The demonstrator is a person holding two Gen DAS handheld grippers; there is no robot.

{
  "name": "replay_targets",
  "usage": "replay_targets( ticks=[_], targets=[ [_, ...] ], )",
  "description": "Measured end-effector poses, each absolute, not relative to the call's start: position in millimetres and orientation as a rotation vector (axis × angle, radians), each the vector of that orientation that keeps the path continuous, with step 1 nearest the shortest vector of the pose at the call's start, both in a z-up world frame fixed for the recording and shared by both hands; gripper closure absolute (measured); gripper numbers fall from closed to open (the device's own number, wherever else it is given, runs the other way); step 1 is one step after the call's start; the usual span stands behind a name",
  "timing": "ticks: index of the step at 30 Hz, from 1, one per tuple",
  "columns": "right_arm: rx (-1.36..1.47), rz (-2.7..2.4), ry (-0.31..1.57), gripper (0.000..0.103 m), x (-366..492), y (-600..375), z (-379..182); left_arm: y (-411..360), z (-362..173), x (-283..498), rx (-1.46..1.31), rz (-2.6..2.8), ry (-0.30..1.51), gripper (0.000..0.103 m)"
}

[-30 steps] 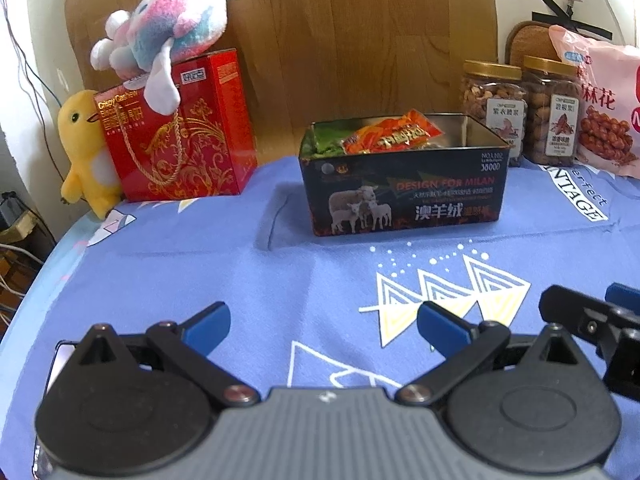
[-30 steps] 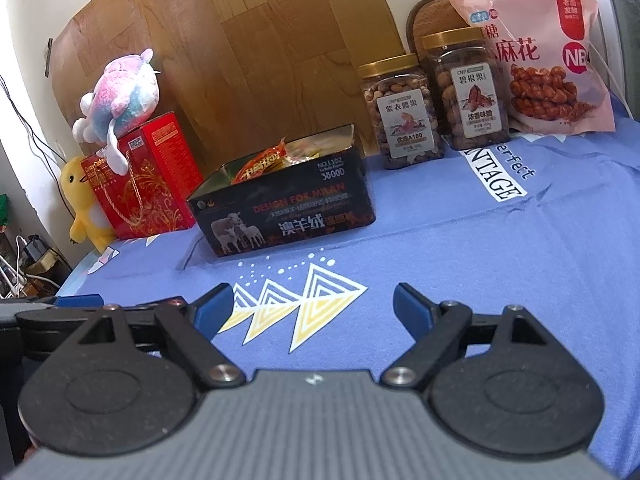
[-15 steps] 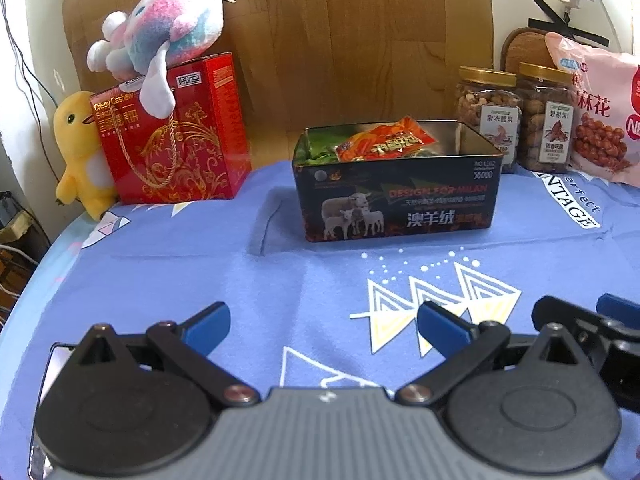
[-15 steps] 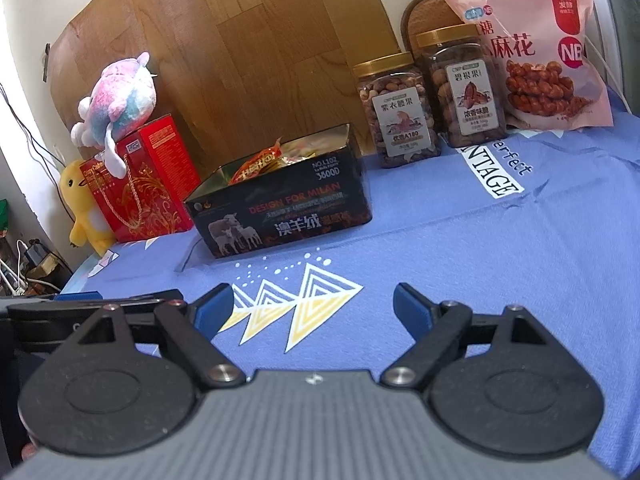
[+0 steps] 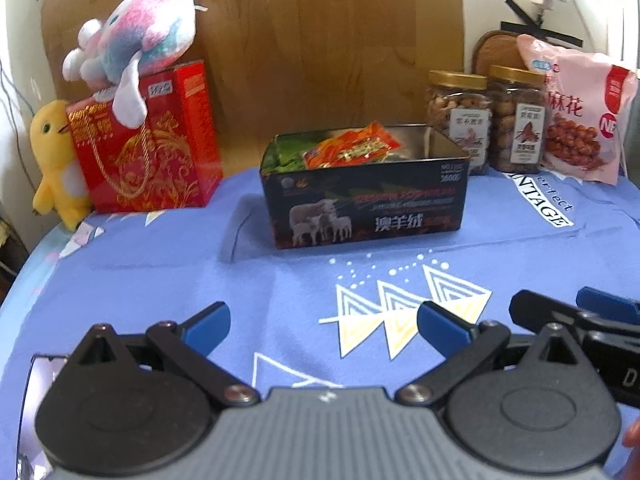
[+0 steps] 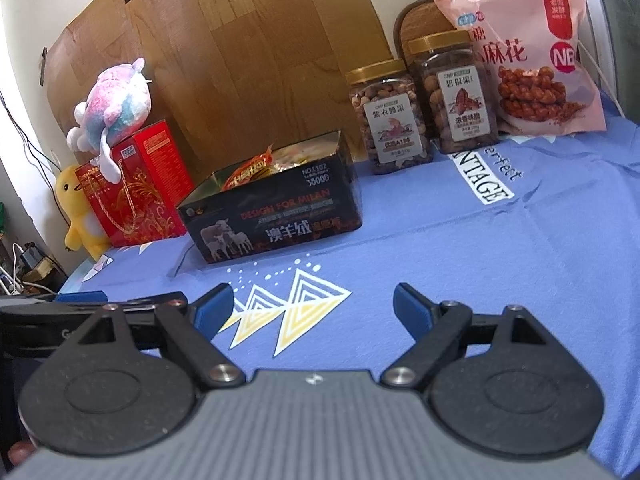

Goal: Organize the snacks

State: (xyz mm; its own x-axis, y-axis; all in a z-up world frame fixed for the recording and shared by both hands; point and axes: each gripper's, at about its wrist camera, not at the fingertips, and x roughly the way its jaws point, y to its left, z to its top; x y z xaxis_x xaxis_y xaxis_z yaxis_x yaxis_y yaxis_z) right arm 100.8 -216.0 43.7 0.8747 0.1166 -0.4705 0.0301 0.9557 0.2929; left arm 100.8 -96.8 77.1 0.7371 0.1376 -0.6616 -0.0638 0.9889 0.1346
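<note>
A black tin box [image 5: 368, 208] [image 6: 276, 216] stands open on the blue cloth, with an orange snack packet [image 5: 352, 148] [image 6: 250, 168] and green packets inside. Behind it to the right stand two nut jars [image 5: 460, 120] [image 6: 388, 120] and a pink bag of twisted snacks [image 5: 576, 116] [image 6: 532, 60]. My left gripper [image 5: 322, 322] hovers open and empty over the cloth, well short of the box. My right gripper [image 6: 314, 306] is open and empty too, beside the left one, whose fingers show at the left edge.
A red gift box [image 5: 148, 144] [image 6: 136, 188] with a pink plush toy [image 5: 136, 44] on top stands at the back left, next to a yellow plush duck [image 5: 56, 160]. A wooden board leans on the wall behind. The table's round edge falls away at the left.
Both grippers have drawn back slightly from the box and stayed open. The box and jars look a little farther off in the left wrist view.
</note>
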Motion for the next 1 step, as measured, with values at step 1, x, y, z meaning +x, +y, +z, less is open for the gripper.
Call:
replay_targets(
  ticks=[1],
  targets=[
    [0.295,0.047,0.506,0.014,101.3,-216.5,43.9,-96.7,76.9,102.0,0.106,0.106,0.734,0.000]
  ],
)
